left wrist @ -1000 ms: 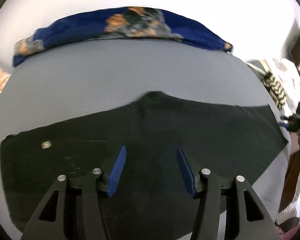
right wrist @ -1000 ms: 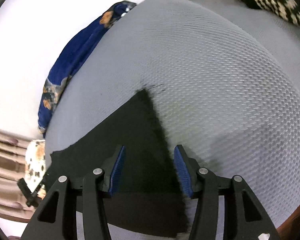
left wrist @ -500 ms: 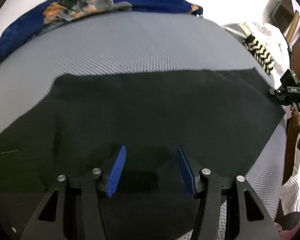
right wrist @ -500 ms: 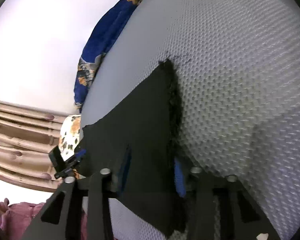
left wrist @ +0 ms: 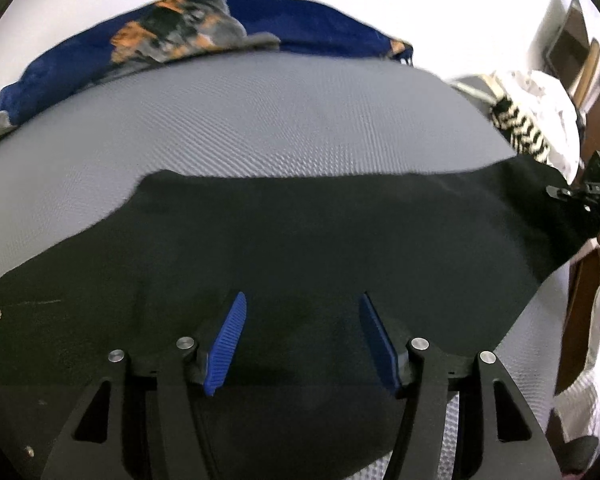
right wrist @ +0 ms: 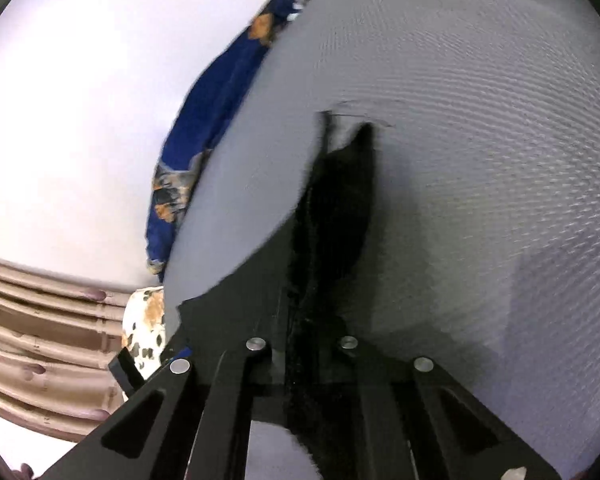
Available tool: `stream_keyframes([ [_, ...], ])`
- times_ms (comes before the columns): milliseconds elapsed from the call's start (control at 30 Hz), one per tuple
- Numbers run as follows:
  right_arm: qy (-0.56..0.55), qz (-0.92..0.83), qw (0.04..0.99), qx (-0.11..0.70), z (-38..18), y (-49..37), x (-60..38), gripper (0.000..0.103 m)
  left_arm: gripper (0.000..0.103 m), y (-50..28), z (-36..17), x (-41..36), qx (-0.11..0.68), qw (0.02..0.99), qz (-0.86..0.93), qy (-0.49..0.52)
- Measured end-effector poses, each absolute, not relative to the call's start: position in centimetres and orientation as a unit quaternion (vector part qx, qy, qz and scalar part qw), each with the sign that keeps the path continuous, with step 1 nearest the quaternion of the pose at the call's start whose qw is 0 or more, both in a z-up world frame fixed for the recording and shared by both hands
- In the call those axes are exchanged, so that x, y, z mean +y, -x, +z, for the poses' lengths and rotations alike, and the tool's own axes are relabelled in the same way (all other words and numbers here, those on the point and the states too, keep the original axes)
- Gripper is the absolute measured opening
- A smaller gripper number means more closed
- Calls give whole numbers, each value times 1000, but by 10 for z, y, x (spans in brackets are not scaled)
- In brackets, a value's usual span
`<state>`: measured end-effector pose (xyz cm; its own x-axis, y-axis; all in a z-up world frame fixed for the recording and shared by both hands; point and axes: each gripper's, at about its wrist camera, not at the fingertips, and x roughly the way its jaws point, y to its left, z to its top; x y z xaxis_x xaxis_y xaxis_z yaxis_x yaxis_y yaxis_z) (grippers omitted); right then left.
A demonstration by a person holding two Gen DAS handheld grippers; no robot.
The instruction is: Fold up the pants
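The black pants [left wrist: 300, 248] lie spread across a grey textured bed surface [left wrist: 260, 120]. My left gripper [left wrist: 302, 320] is open, its blue fingers [left wrist: 224, 344] just above the cloth near the front edge, holding nothing. My right gripper [right wrist: 304, 320] is shut on the pants' end [right wrist: 332, 208] and lifts that end off the grey surface [right wrist: 480, 160], so the cloth stands up in a narrow fold; its pads are hidden by the cloth. The right gripper also shows at the far right of the left wrist view [left wrist: 596, 196].
A blue patterned cloth [left wrist: 220, 36] lies along the bed's far edge by the white wall, also in the right wrist view [right wrist: 204, 136]. A black-and-white zigzag item [left wrist: 520, 128] and white cloth sit at the right. A ribbed brown headboard [right wrist: 40, 320] is at left.
My right gripper has shut on the pants' end and raised it, bunching the cloth upward. My left gripper stays open and has shifted slightly over the pants.
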<state>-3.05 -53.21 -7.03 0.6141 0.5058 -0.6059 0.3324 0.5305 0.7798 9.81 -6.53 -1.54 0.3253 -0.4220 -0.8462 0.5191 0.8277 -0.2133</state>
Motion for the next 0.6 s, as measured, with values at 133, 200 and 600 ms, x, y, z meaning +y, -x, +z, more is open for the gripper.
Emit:
stream_keyframes([
  [133, -476, 83, 758, 438, -51, 8, -498, 8, 60, -98, 1, -39, 492, 826, -274, -22],
  [200, -460, 106, 759, 448, -44, -7, -465, 8, 60, -95, 8, -26, 485, 833, -266, -15],
  [600, -382, 186, 734, 529, -82, -69, -285, 7, 60, -66, 11, 57, 458, 856, -239, 28],
])
